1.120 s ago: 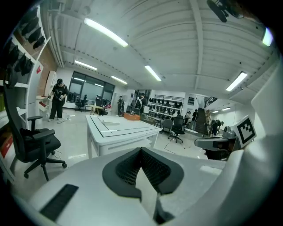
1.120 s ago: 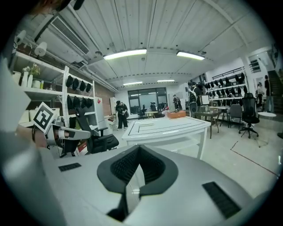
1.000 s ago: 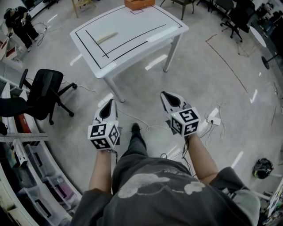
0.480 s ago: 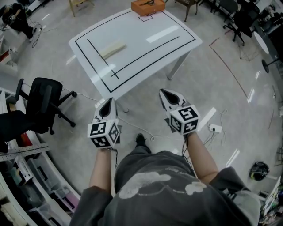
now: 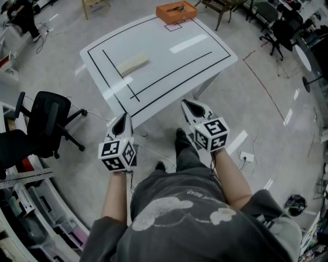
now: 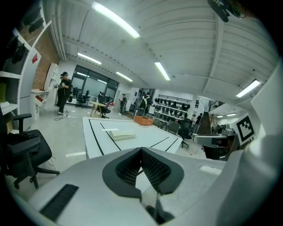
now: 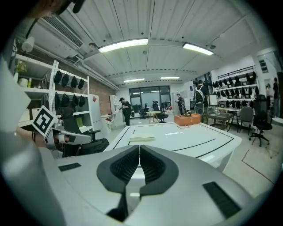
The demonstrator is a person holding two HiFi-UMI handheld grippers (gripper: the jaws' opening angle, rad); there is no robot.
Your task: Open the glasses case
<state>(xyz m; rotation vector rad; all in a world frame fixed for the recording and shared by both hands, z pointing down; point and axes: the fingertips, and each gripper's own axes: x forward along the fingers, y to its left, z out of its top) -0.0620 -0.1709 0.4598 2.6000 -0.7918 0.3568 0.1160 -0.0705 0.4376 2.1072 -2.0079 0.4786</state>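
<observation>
A flat cream glasses case [image 5: 132,65] lies shut on the white table [image 5: 195,56], on its left part inside the black tape lines. It also shows ahead in the left gripper view as the case [image 6: 120,134] and in the right gripper view as the case [image 7: 142,138]. My left gripper [image 5: 122,119] is shut and empty, just short of the table's near corner. My right gripper [image 5: 187,105] is shut and empty too, its tip at the near edge. Both point toward the table, well short of the case. The jaw tips meet on the left gripper [image 6: 140,150] and on the right gripper [image 7: 139,147].
An orange box [image 5: 176,11] stands at the table's far end. A black office chair [image 5: 48,115] is on the floor at the left, with shelving behind it. Cables and a power strip [image 5: 247,155] lie on the floor to the right. More chairs [image 5: 277,25] stand far right.
The person has stepped forward, so the table now lies nearer and larger. Both grippers have come up to its near edge, still shut and empty.
</observation>
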